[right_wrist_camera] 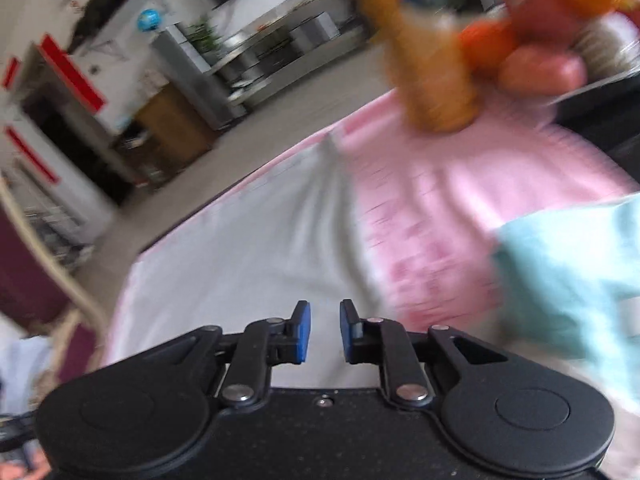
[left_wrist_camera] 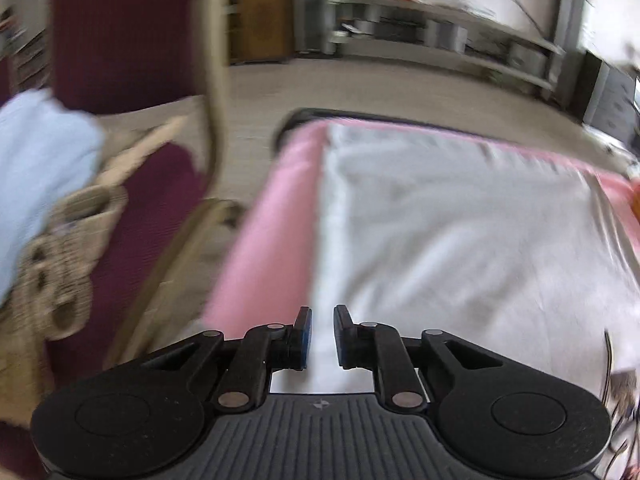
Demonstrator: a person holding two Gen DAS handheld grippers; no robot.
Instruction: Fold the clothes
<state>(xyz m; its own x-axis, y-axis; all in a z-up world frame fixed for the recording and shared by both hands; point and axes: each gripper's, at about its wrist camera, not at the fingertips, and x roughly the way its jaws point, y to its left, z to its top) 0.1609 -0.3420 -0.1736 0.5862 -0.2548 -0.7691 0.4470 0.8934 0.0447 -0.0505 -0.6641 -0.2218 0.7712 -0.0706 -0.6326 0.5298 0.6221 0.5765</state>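
Observation:
A white garment (left_wrist_camera: 460, 240) lies spread flat on a pink-covered table (left_wrist_camera: 272, 232); the right wrist view shows the same white garment (right_wrist_camera: 248, 248) on the pink cover (right_wrist_camera: 440, 208). My left gripper (left_wrist_camera: 322, 336) hovers over the garment's near left edge, its jaws a little apart with nothing between them. My right gripper (right_wrist_camera: 325, 332) hangs above the garment's near part, also open and empty. A folded light teal cloth (right_wrist_camera: 568, 276) lies on the pink cover to the right. Both views are motion-blurred.
Left of the table stands a maroon chair (left_wrist_camera: 120, 36) carrying a wicker basket (left_wrist_camera: 68, 248) and a pale blue cloth (left_wrist_camera: 36, 168). A bowl of orange and red fruit (right_wrist_camera: 532, 60) and an orange-brown object (right_wrist_camera: 432, 92) sit at the table's far right. Shelving (left_wrist_camera: 440, 36) lines the far wall.

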